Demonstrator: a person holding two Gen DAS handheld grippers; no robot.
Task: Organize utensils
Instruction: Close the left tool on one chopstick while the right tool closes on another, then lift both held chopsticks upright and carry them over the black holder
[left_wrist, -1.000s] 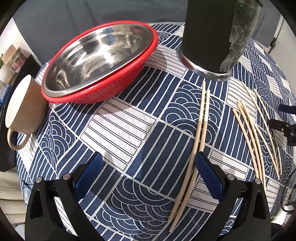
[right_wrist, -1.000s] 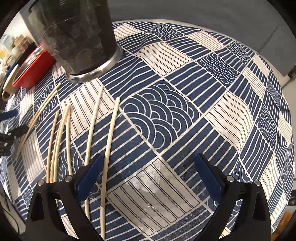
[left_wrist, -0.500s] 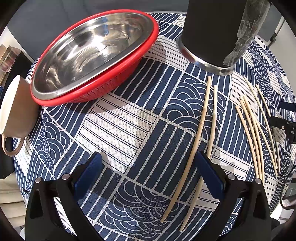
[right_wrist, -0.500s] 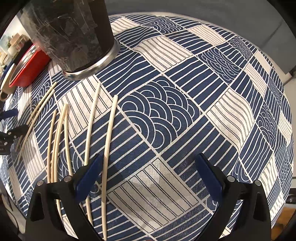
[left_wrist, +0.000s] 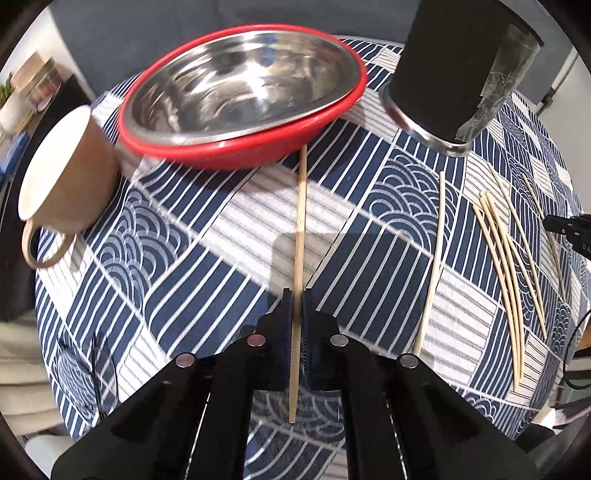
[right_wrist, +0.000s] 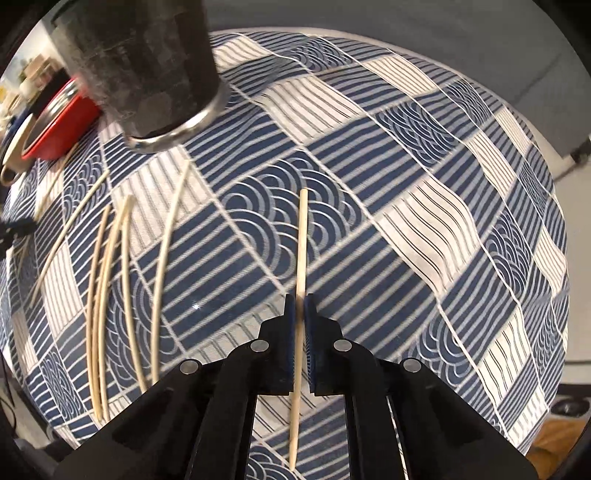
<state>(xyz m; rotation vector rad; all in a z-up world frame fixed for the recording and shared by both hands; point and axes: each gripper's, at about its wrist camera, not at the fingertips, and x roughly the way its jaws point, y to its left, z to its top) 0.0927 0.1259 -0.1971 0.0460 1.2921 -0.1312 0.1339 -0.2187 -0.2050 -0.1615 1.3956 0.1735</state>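
Note:
My left gripper (left_wrist: 296, 295) is shut on one pale wooden chopstick (left_wrist: 300, 229), whose far end points at the red basket. One loose chopstick (left_wrist: 435, 254) lies to its right, and several more chopsticks (left_wrist: 506, 258) lie farther right on the patterned cloth. My right gripper (right_wrist: 300, 301) is shut on another chopstick (right_wrist: 302, 236), which runs straight ahead over the cloth. Several chopsticks (right_wrist: 110, 266) lie to its left. The tall black holder with a metal base (left_wrist: 458, 74) stands at the upper right in the left wrist view, and the same holder (right_wrist: 147, 70) is at the upper left in the right wrist view.
A steel bowl (left_wrist: 243, 81) sits inside a red basket (left_wrist: 236, 155) at the back. A tan mug (left_wrist: 66, 173) stands to its left near the table edge. The blue and white tablecloth (right_wrist: 424, 206) stretches bare to the right. The red basket (right_wrist: 55, 129) shows at far left.
Both grippers went from wide open to shut, each on one chopstick. The left gripper shifted right, so the bowl and mug now look nearer.

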